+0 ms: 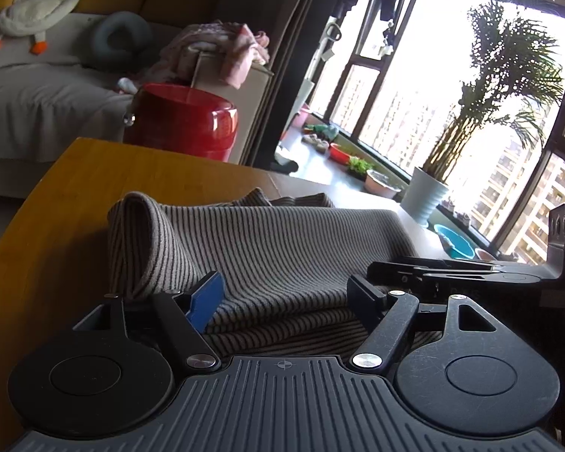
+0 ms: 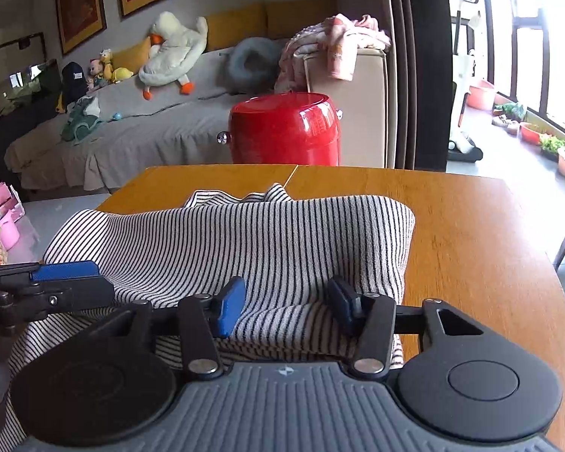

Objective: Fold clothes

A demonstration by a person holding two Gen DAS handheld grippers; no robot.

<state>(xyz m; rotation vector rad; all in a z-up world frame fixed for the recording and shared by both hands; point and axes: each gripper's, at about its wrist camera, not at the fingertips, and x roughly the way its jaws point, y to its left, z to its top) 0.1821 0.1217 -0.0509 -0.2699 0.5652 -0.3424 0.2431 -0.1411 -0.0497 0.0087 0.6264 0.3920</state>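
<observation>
A black-and-white striped garment (image 1: 275, 256) lies folded over on the wooden table (image 1: 94, 180); it also shows in the right wrist view (image 2: 245, 241). My left gripper (image 1: 286, 297) is open, its fingers spread over the near edge of the cloth with nothing held. My right gripper (image 2: 286, 301) is open too, fingers spread over the near edge at the garment's right side. The right gripper shows in the left wrist view (image 1: 433, 269) at the right, and the left gripper shows in the right wrist view (image 2: 56, 282) at the left, both low over the cloth.
A red drum stool (image 2: 286, 128) stands beyond the table. Behind it is a grey sofa (image 2: 132, 124) with plush toys and a pile of pink clothes (image 2: 335, 41). A potted palm (image 1: 471, 124) and bowls stand by the window. The table edge (image 2: 546, 263) runs at the right.
</observation>
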